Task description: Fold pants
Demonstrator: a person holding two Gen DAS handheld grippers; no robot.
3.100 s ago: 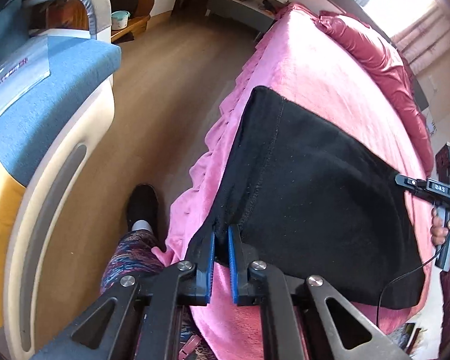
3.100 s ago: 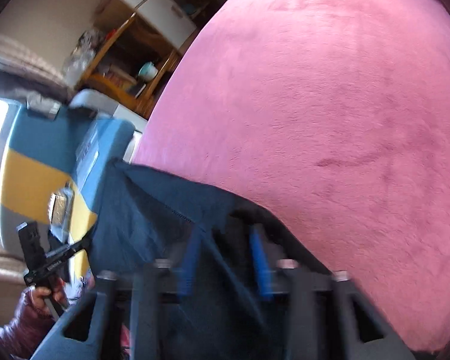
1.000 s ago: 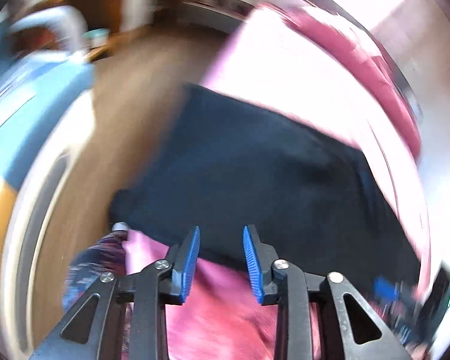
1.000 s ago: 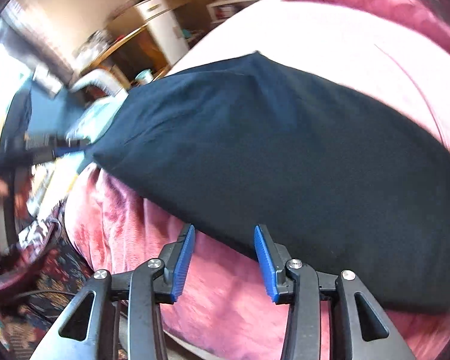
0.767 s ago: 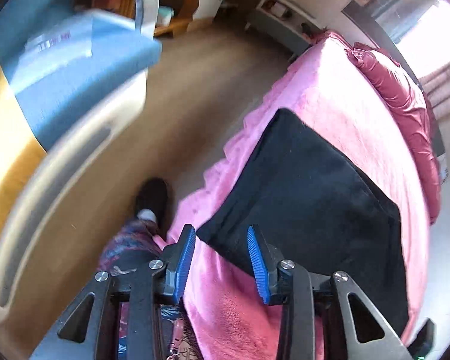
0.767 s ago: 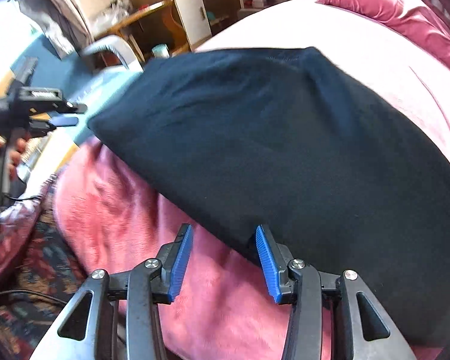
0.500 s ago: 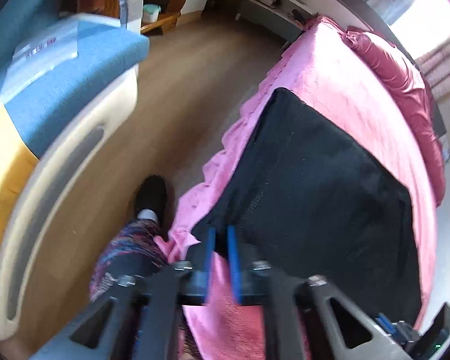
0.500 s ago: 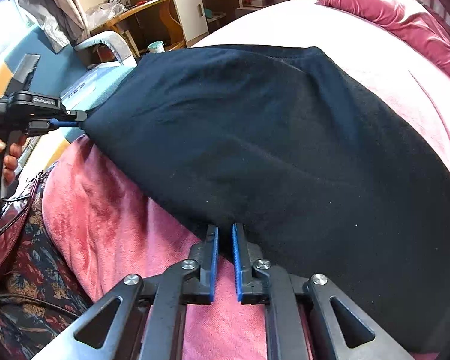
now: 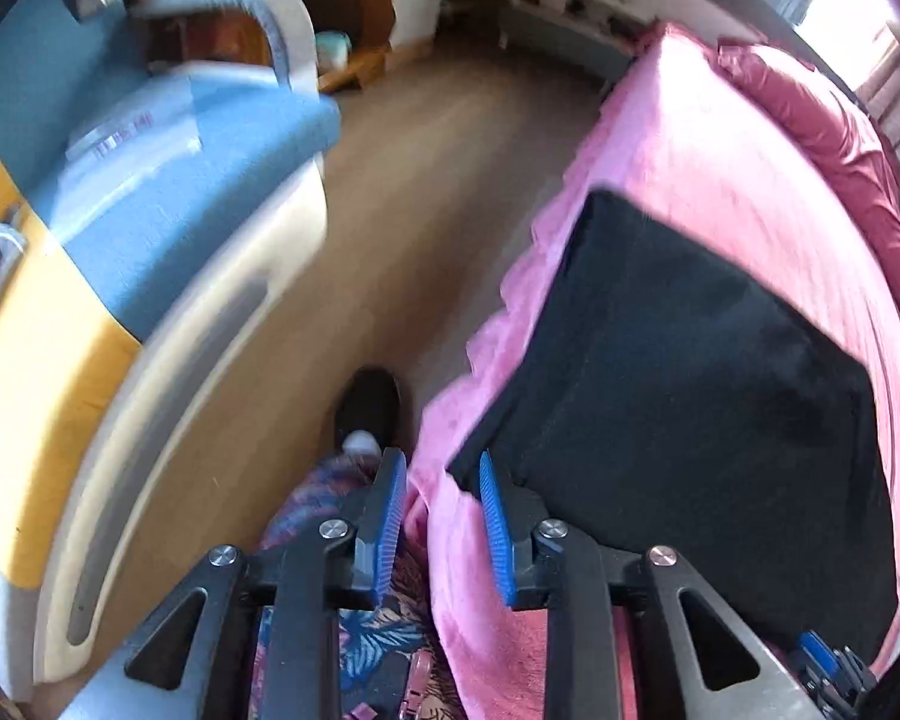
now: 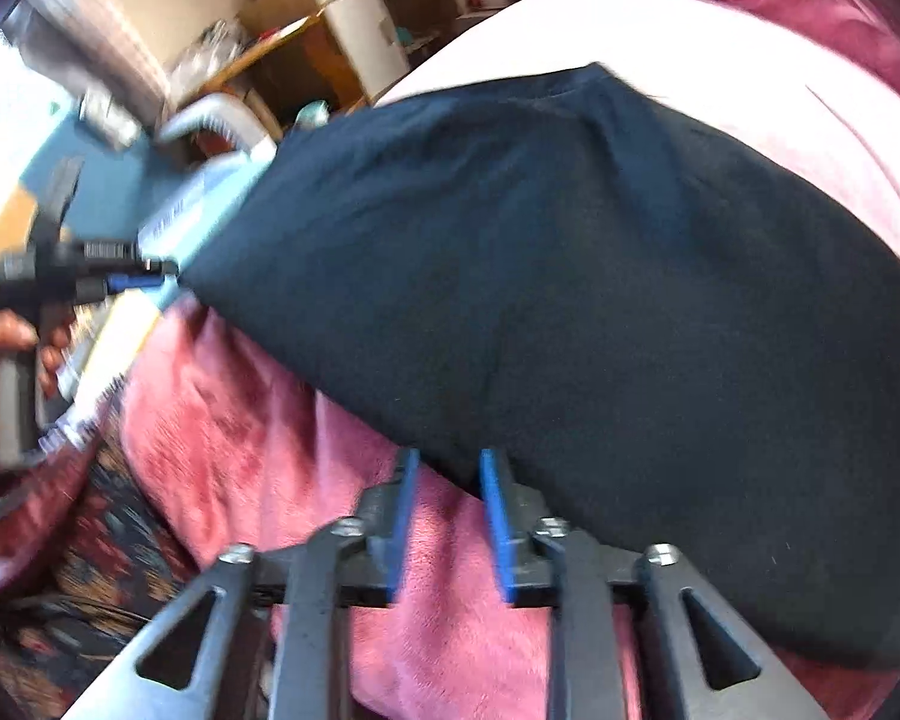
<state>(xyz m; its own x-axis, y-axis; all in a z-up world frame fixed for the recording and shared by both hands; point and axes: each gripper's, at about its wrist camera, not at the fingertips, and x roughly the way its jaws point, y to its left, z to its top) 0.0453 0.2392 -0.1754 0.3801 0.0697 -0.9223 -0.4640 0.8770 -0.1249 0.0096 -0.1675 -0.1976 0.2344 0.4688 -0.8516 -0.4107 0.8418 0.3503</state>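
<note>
- The left gripper (image 9: pixel 441 483) is opening, its blue pads apart at the near left corner of the black pants (image 9: pixel 690 396); nothing is pinched between them.
- The right gripper (image 10: pixel 447 480) is opening too, at the pants' near edge, its pads not pressing the cloth.
- The pants lie folded flat on the pink blanket (image 9: pixel 708 156).
- Left of the pants in the left wrist view: the wooden floor (image 9: pixel 450 192), a shoe (image 9: pixel 369 399) and a blue-and-yellow sofa (image 9: pixel 150 210).
</note>
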